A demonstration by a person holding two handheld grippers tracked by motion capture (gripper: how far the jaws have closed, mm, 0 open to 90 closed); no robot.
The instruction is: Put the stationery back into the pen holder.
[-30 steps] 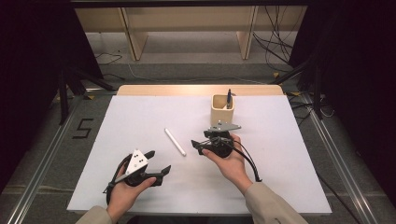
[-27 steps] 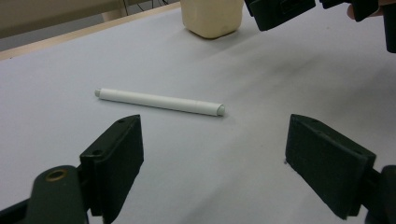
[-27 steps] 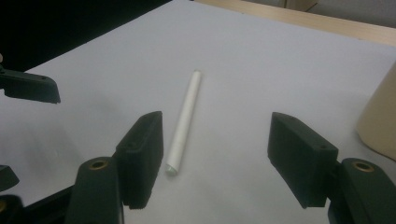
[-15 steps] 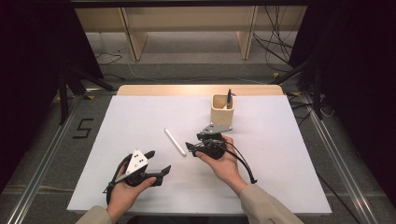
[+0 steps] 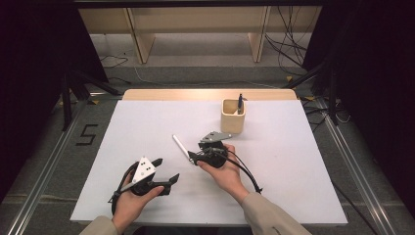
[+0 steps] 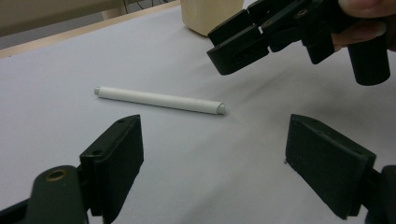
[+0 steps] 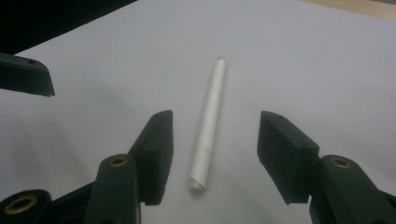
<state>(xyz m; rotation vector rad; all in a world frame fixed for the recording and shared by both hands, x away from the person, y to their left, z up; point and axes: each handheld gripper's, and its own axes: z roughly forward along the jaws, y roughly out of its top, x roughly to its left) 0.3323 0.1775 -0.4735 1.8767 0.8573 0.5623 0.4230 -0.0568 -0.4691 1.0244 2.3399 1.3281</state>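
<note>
A white pen (image 5: 180, 146) lies on the white table (image 5: 293, 161), left of centre. My right gripper (image 5: 192, 157) sits low at the pen's near end, pointing left. In the right gripper view the pen (image 7: 208, 126) lies lengthwise between the two pads (image 7: 156, 149) with a gap on each side. The right gripper (image 7: 215, 119) is open, and its jaws have just been closing with the pen between them. My left gripper (image 5: 167, 170) rests open at the front left, with nothing between its fingers. Its own view shows the pen (image 6: 159, 99) ahead and the right gripper (image 6: 224, 46) above it.
A tan wooden cup (image 5: 233, 117) holding a dark pen (image 5: 240, 103) stands behind the right gripper, towards the back of the table. The cup's base (image 6: 210, 14) also shows at the top of the left gripper view. A cable (image 5: 244, 171) trails from the right gripper.
The right hand has moved left and a little down, from beside the cup to the pen's near end. Its jaws have narrowed. The left hand has stayed in place.
</note>
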